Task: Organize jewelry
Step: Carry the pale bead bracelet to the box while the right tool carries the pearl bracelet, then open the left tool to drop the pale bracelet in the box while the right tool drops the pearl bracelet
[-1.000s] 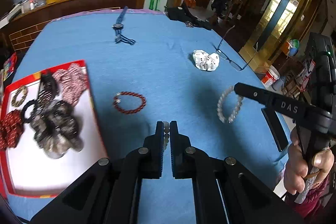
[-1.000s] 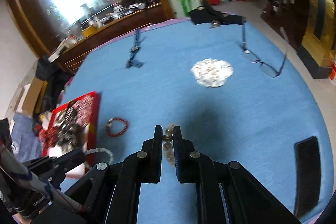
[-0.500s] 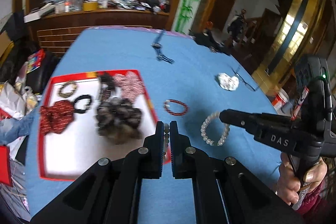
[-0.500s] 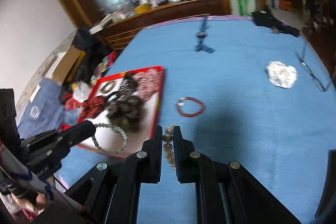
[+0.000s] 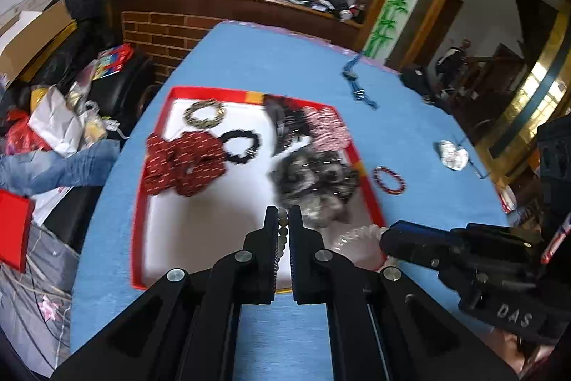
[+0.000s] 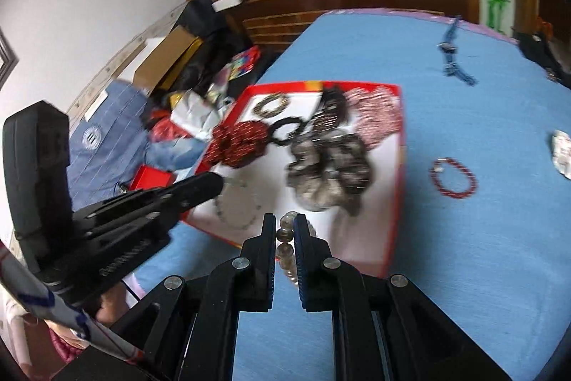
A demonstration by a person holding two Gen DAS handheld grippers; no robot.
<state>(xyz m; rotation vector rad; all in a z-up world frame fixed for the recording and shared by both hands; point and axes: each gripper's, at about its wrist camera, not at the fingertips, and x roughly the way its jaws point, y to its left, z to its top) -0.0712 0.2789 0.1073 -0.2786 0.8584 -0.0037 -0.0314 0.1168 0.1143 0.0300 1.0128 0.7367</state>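
My left gripper [image 5: 283, 218] is shut on a grey bead bracelet [image 5: 282, 231], which hangs over the near part of the red tray [image 5: 138, 213]. It also shows in the right wrist view [image 6: 235, 202], dangling from the left gripper [image 6: 217, 183]. My right gripper [image 6: 284, 225] is shut on a pale bead bracelet [image 6: 285, 238] over the tray's near edge [image 6: 390, 249]; it shows too in the left wrist view [image 5: 357, 238], at the right gripper [image 5: 385, 240]. The tray holds several scrunchies and bracelets. A red bead bracelet [image 5: 390, 180] lies on the blue cloth to the tray's right.
A blue lanyard [image 5: 357, 85], a white crumpled item [image 5: 452, 155] and glasses lie farther on the blue table [image 5: 271, 60]. Clutter, bags and a cardboard box fill the floor left of the table. A wooden counter stands behind.
Both grippers have swung left, from over the open cloth to over the red tray, each carrying its bracelet. The red bracelet now lies to their right.
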